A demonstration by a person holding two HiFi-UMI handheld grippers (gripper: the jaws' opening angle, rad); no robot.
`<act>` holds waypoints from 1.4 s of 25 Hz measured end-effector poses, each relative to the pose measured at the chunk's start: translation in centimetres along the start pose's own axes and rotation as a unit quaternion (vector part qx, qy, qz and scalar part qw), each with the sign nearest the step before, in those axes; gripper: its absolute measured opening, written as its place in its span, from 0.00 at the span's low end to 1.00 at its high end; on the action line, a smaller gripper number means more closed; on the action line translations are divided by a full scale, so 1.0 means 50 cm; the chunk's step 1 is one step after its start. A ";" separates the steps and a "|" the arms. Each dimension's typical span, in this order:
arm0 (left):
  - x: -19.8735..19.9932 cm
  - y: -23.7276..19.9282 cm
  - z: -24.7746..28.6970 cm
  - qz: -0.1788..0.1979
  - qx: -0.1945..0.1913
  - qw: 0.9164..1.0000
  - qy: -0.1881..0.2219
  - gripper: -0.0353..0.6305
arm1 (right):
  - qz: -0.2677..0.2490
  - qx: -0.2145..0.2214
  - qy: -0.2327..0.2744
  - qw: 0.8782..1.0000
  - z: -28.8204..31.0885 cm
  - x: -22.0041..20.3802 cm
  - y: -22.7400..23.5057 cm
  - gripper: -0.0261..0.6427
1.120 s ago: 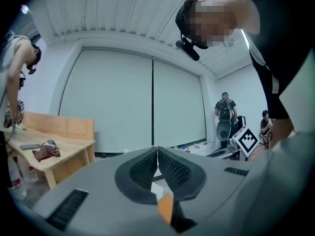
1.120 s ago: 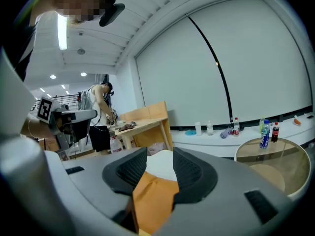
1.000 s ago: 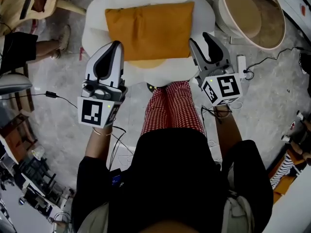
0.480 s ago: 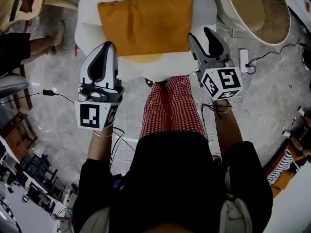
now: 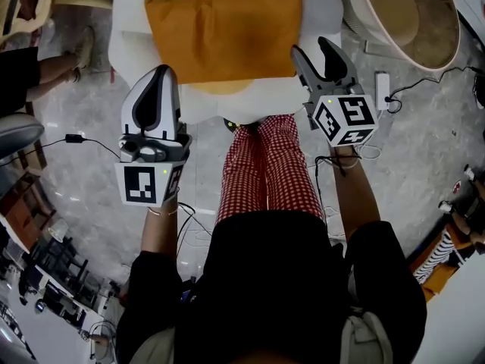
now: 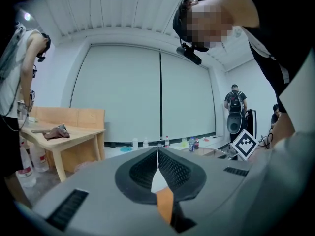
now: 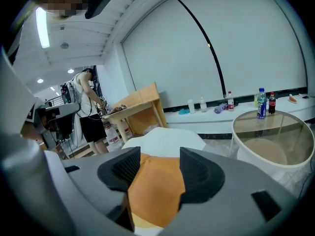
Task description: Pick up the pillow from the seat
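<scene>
An orange pillow (image 5: 223, 32) lies flat on the white round seat (image 5: 322, 10) at the top of the head view. My left gripper (image 5: 154, 78) hovers over the seat's front left edge, just short of the pillow's near left corner, and is shut with nothing in it; its pads meet (image 6: 158, 154). My right gripper (image 5: 312, 50) is at the pillow's right edge. Its jaws are opening, and the pillow (image 7: 157, 191) shows through the gap (image 7: 158, 167), lying beyond the pads, which do not press on it.
A round pale tub-like table with a glass top (image 5: 409, 14) stands right of the seat, with bottles on it (image 7: 261, 104). A wooden table (image 6: 64, 134) and a standing person (image 7: 88, 112) are at the left. Cables (image 5: 76, 139) and a power strip (image 5: 381, 89) lie on the floor.
Both grippers have come closer to the seat. The right one now sits along the pillow's right edge with its jaws wider apart. The left stays shut.
</scene>
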State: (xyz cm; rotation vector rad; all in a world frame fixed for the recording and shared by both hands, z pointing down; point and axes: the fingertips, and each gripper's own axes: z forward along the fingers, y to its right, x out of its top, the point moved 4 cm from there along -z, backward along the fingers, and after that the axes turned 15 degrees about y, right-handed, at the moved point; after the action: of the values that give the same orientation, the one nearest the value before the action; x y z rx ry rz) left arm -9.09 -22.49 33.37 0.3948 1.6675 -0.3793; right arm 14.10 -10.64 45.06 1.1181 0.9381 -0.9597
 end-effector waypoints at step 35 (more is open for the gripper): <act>-0.187 -0.026 -0.042 -0.075 0.057 0.996 -0.011 0.07 | 0.049 -0.037 -0.115 0.991 0.120 -0.292 0.141 0.44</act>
State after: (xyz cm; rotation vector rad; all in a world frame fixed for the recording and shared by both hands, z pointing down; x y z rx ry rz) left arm -10.40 -23.05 42.95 0.3494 1.6631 -0.5893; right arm 16.99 -13.36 61.87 0.9594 0.7192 -0.9425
